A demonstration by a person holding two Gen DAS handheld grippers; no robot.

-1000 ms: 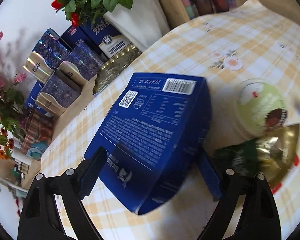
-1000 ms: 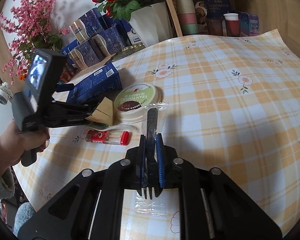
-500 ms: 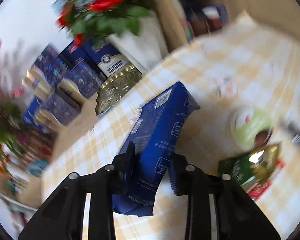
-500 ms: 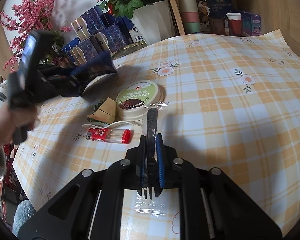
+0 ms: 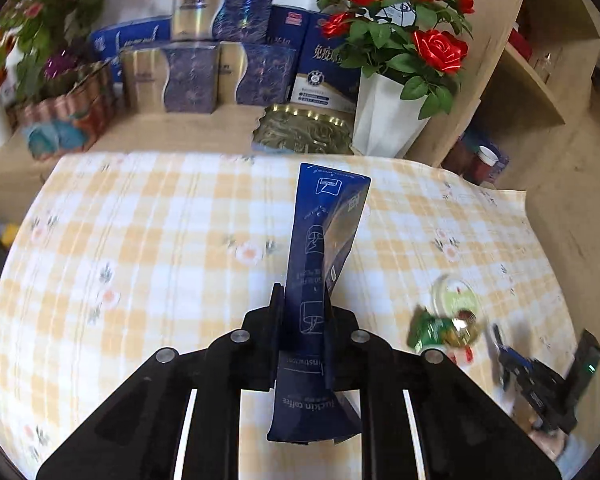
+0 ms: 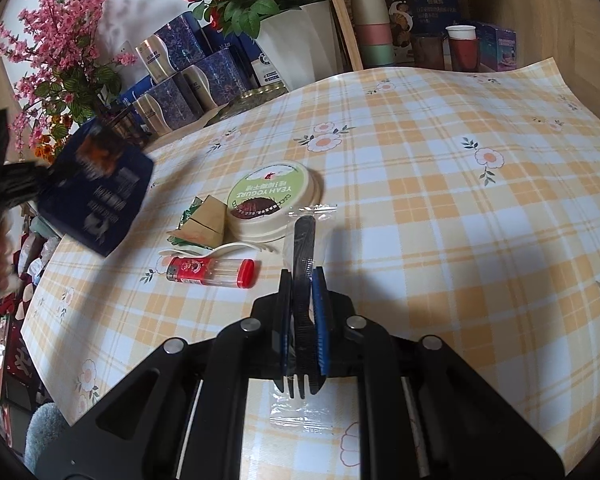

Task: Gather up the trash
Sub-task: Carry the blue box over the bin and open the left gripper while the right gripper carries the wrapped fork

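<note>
My left gripper (image 5: 302,312) is shut on a blue coffee box (image 5: 320,264), squeezed flat and held above the checked tablecloth; the box also shows at the left of the right wrist view (image 6: 96,192). My right gripper (image 6: 303,300) is shut on a black plastic fork in a clear wrapper (image 6: 305,240), just above the table. On the cloth lie a green-lidded yogurt cup (image 6: 274,200), a green and gold wrapper (image 6: 202,224), a white spoon (image 6: 220,249) and a red lighter (image 6: 210,272).
A white vase of red roses (image 5: 384,116), blue and gold boxes (image 5: 192,76) and a gold tin (image 5: 304,132) stand behind the table. Stacked cups (image 6: 370,28) and a shelf are at the back right. The table's left edge (image 6: 32,320) drops to the floor.
My left gripper has closed on the blue box, lifted it off the table and swung it left, away from the yogurt cup. The right gripper has held still with the fork.
</note>
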